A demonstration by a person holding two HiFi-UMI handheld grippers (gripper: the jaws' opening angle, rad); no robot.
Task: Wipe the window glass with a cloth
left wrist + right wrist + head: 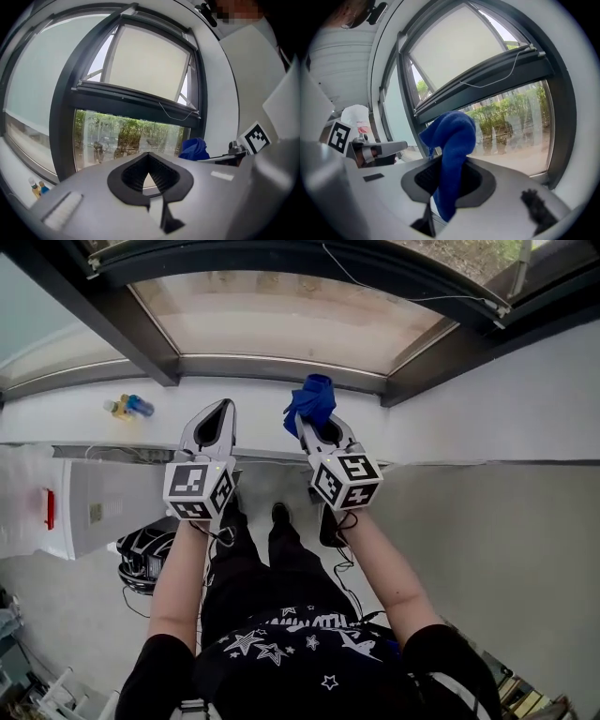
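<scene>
Blue cloth (452, 154) is clamped in my right gripper (311, 425). It is bunched, and its long axis rises out of the jaws, the top curling toward my left gripper (149, 155), whose jaws are closed on nothing. Window glass (515, 126) lies beyond both tips.

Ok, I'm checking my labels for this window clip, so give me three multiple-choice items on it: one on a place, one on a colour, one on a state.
1. Where is the cloth?
A) on the sill
B) in the right claw
C) on the floor

2. What colour is the cloth?
A) white
B) red
C) blue

3. What state is the left claw in?
A) shut and empty
B) shut on the cloth
C) wide open round a bottle

Answers:
1 B: the cloth sticks up from between that claw's jaws.
2 C: it shows blue in every view.
3 A: its tips meet and nothing sits between them.
</scene>
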